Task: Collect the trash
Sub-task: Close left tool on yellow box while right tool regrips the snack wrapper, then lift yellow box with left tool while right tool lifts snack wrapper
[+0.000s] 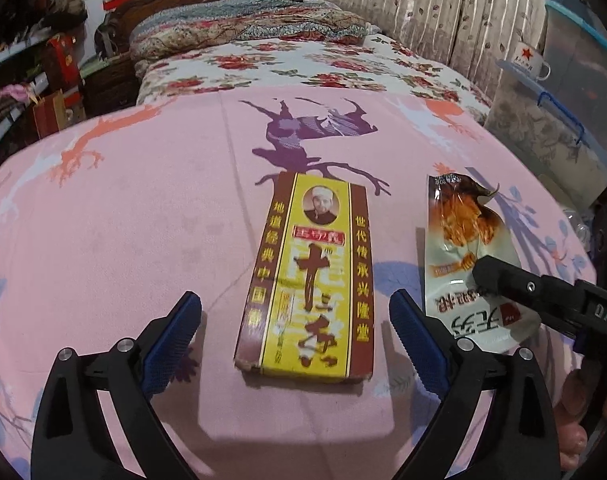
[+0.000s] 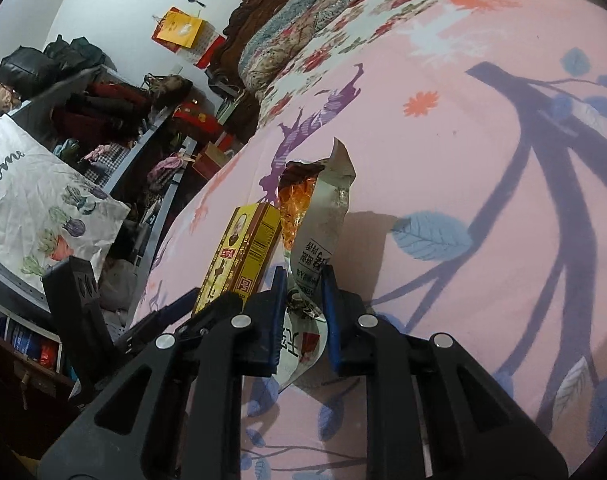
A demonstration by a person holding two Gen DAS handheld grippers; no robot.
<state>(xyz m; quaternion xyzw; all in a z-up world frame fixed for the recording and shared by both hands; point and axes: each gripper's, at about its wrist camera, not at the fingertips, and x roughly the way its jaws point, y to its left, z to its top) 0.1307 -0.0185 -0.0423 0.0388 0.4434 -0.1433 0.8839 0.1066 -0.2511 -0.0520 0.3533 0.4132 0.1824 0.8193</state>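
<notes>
empty snack wrapper [image 2: 319,216] on pink bed cover [image 1: 123,216], beside the yellow spice box [image 1: 307,280]: light, crinkly, slippery; right tool [image 2: 302,292] clenched on its lower end; left tool [image 1: 295,316] released, straddling the stiff box

Indoor light, moderate, slightly cool. Soft shadows fall under the box [image 1: 307,276] and beside the wrapper [image 2: 319,216]. Heavy fisheye bending, dark corners; box print slightly blurred.
</notes>
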